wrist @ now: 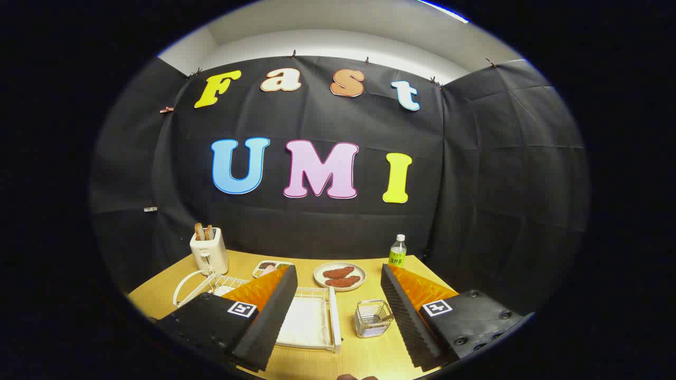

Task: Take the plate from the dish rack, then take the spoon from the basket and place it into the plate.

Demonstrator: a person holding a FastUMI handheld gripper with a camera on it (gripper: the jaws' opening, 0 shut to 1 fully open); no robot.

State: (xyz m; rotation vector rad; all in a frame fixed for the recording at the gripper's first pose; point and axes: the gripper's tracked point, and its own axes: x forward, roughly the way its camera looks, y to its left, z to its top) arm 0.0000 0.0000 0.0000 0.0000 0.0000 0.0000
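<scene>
My gripper (338,271) is open and held above the near edge of the wooden table (364,353), with nothing between its fingers. Below the gap between the fingers lies the white dish rack (334,316) with its flat drip tray. The rack's wire part reaches behind the left finger, and a white plate (181,289) stands on edge at its far left end. A small wire basket (373,318) sits just right of the rack, close to the right finger. What is inside the basket is too small to make out.
A white toaster (209,252) with bread slices stands at the back left. Beyond the fingers are a small food tray (266,267), a round plate of brown food pieces (339,276) and a bottle (397,252) at the back right. Black cloth walls enclose the table.
</scene>
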